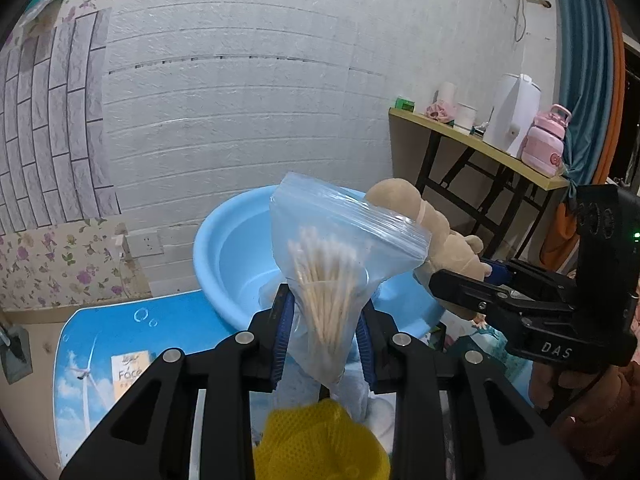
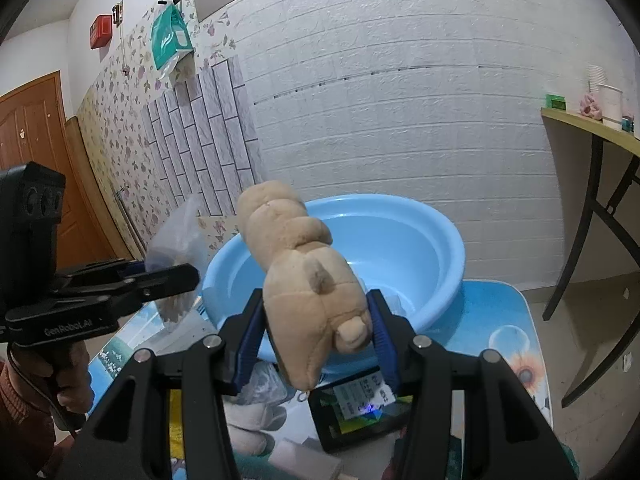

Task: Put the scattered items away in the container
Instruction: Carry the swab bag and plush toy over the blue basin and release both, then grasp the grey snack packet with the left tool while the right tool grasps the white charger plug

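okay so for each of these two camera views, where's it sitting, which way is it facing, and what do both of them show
Left wrist: on the left gripper, looking along its fingers at the bag of cotton swabs it grips; the right gripper and a hand show at right.
Right wrist: on the right gripper, facing the plush toy it grips; the left gripper shows at left.
Shared: blue basin, both held items, white wall.

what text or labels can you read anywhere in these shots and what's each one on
"DAS": on the body of the right gripper.
"GenRobot.AI": on the body of the left gripper.
"Face": on the orange packet lying on the table mat.
Pink bottle on the side table: a red mark, too cut off to read.
Dark packet under the plush toy: printed label too blurred to read.
Green wall bag: no readable text.
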Available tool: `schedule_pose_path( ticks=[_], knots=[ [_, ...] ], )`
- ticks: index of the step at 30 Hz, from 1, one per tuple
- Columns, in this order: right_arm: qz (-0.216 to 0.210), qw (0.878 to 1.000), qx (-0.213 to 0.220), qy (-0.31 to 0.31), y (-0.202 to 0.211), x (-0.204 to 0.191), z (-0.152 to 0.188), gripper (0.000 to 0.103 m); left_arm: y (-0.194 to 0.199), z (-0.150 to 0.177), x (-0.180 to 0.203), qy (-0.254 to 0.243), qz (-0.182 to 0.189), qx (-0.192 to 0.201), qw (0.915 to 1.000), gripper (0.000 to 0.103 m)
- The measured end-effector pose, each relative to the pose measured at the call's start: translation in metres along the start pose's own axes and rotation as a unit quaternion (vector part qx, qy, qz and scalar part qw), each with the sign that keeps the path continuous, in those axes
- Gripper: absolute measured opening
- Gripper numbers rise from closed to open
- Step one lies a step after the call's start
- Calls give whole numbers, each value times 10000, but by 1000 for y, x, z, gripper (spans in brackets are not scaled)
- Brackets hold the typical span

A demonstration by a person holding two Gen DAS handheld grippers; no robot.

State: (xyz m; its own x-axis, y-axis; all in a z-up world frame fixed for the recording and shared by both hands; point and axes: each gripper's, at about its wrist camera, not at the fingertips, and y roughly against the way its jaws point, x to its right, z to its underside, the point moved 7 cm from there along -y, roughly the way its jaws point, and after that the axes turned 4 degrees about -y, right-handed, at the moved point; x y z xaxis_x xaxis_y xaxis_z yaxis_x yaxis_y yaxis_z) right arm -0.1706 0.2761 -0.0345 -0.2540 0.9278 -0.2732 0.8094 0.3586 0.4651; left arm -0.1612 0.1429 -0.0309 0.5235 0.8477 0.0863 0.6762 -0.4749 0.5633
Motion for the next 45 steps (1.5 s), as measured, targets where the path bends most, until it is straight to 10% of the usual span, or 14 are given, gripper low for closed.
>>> schedule_pose_path(
  ticks=[14, 45],
  knots=[
    [42, 9998, -137, -165, -19, 10, 1, 51, -18, 7, 2, -22, -57, -216, 9997, 56],
    [180, 9987, -459, -100, 10, -1, 27, 52, 27, 47, -3, 207, -236, -218, 9993, 76]
  ],
)
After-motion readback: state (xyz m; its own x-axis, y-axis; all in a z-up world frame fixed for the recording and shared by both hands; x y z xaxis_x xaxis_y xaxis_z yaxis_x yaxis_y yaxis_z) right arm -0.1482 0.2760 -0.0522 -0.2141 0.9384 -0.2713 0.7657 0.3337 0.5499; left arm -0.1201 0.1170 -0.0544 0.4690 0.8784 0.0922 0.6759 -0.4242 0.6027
